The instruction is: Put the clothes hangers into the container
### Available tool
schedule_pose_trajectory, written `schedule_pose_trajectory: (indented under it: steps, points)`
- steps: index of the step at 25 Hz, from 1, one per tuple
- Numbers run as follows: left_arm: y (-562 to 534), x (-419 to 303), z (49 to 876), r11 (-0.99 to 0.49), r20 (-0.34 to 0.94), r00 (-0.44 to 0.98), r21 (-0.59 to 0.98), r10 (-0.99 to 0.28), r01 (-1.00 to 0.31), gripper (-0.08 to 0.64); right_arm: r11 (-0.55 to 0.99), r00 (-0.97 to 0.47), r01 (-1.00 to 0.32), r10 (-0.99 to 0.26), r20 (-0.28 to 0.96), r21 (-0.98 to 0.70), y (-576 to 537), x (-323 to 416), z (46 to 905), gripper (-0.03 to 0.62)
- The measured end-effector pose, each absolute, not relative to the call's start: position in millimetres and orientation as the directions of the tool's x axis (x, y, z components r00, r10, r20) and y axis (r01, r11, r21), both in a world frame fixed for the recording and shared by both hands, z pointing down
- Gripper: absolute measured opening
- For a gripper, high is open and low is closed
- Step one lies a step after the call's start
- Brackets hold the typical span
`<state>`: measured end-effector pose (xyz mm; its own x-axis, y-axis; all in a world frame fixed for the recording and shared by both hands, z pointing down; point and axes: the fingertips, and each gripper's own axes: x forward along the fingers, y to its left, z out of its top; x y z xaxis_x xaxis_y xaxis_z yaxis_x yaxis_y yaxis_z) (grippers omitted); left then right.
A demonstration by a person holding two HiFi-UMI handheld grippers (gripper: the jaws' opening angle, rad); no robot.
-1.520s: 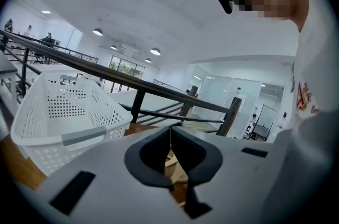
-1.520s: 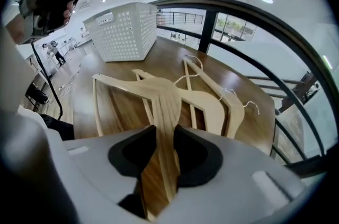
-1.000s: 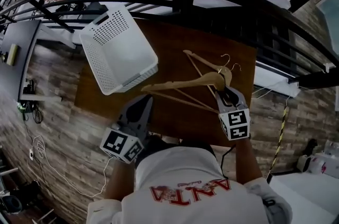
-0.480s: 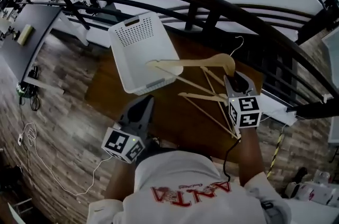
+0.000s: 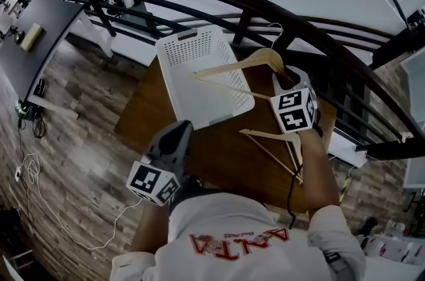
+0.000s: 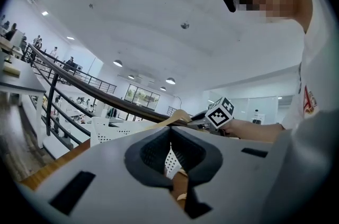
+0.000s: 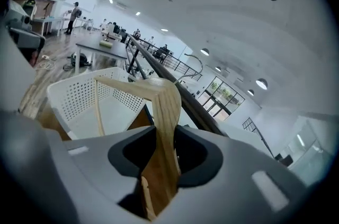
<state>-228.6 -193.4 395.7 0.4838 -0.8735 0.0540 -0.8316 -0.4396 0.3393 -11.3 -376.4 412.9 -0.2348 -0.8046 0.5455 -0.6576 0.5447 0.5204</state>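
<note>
Counter [image 5: 219, 157]: dark brown wood.
Container [image 5: 222, 119]: white perforated basket (open top), standing on the far-left part.
Hanger [image 5: 265, 135]: wooden, lying flat at the right, apart from the container.

White short-sleeved T-shirt [image 5: 234, 216] with red lettering [image 5: 239, 243] across the front

spare hanger [image 5: 263, 133] partly hidden under the right forearm [image 5: 313, 167]
</note>
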Motion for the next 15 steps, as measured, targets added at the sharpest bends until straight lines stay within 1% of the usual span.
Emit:
schedule_pose_trajectory:
  steps: [4, 8, 10, 15]
  points:
    - [-211, -259, 403, -0.439, 0.055, 0.488, 0.36, -0.871, -0.824, 0.012, 0.573, -0.182, -0.578, -0.785, 0.592, 0.582, -409, -55, 428, 0.114]
    - [-238, -303, 417, -0.433, 0.066, 0.49, 0.38, -0.869, -0.818, 0.012, 0.606, -0.125, -0.506, -0.756, 0.643, 0.614, -452, -115, 459, 0.114]
    - [-241, -311, 421, -0.429, 0.074, 0.492, 0.387, -0.868, -0.816, 0.012, 0.62, -0.092, -0.462, -0.745, 0.661, 0.634, -464, -131, 473, 0.114]
    - [-237, -324, 429, -0.41, 0.09, 0.479, 0.395, -0.873, -0.822, 0.012, 0.647, -0.059, -0.344, -0.738, 0.672, 0.681, -473, -163, 500, 0.114]
